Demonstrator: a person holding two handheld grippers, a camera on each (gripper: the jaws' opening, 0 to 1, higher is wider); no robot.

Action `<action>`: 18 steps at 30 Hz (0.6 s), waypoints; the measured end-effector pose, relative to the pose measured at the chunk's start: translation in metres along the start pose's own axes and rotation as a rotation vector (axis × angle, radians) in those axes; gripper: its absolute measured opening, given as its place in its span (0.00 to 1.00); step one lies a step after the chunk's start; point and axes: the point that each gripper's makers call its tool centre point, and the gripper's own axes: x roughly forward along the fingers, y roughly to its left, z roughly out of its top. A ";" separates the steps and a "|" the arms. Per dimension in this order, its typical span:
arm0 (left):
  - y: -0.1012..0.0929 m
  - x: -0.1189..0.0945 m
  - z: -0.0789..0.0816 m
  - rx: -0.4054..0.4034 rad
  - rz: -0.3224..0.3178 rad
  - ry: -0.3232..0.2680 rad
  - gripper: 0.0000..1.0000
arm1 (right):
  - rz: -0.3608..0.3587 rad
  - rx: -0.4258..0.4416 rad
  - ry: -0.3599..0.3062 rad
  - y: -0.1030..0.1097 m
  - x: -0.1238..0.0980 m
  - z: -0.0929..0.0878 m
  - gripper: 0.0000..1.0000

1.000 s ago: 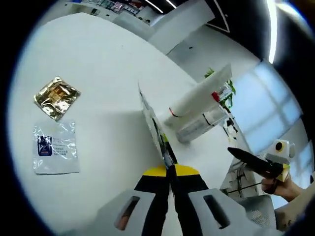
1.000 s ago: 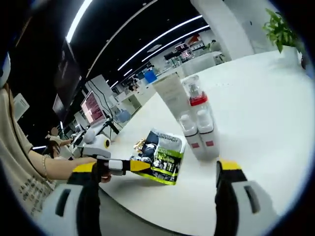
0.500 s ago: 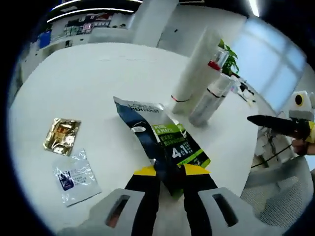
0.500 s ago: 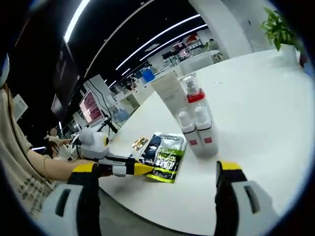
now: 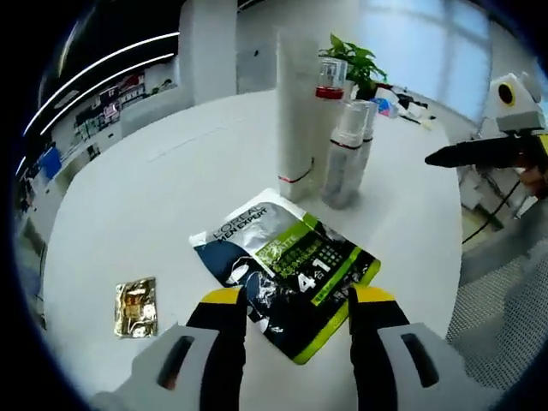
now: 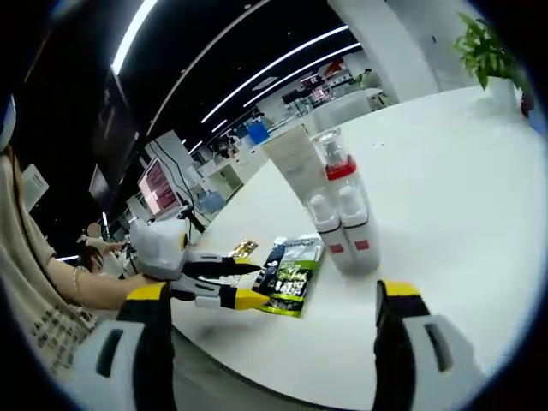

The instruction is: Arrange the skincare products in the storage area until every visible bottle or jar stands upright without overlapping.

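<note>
A black, green and silver sachet pack (image 5: pixel 287 265) lies flat on the white table (image 5: pixel 154 197), just ahead of my left gripper (image 5: pixel 298 300), which is open and holds nothing. Behind the pack stand a tall white tube (image 5: pixel 295 111), a clear bottle with a red band (image 5: pixel 330 86) and two white pump bottles (image 5: pixel 347 163), all upright and close together. My right gripper (image 6: pixel 276 293) is wide open off the table's edge. In the right gripper view the left gripper (image 6: pixel 227 282) stands open beside the pack (image 6: pixel 291 270), with the pump bottles (image 6: pixel 342 231) and tube (image 6: pixel 300 163) behind.
A small gold sachet (image 5: pixel 137 306) lies on the table left of the pack, also small in the right gripper view (image 6: pixel 244 248). A potted plant (image 5: pixel 351 56) stands at the far edge. The right gripper's black jaw (image 5: pixel 479 152) reaches in over the table's right edge.
The left gripper has laid the sachet pack flat on the table, opened and let it go. The left view has tilted up toward the bottles. The right gripper has stayed put.
</note>
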 end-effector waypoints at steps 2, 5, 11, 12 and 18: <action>0.001 0.006 -0.005 0.018 0.001 0.024 0.45 | -0.001 0.001 -0.002 0.000 0.000 0.000 1.00; 0.001 0.009 -0.014 0.027 0.004 0.055 0.45 | -0.003 0.000 -0.001 0.000 0.000 0.000 1.00; 0.000 0.005 -0.014 -0.009 0.031 0.056 0.45 | -0.003 -0.004 0.001 0.000 0.000 0.000 1.00; 0.000 0.004 -0.015 -0.010 0.034 0.055 0.44 | -0.004 -0.005 0.002 0.000 0.000 0.000 1.00; 0.001 0.003 -0.017 -0.028 0.050 0.064 0.45 | -0.004 -0.006 0.003 -0.001 0.000 -0.001 1.00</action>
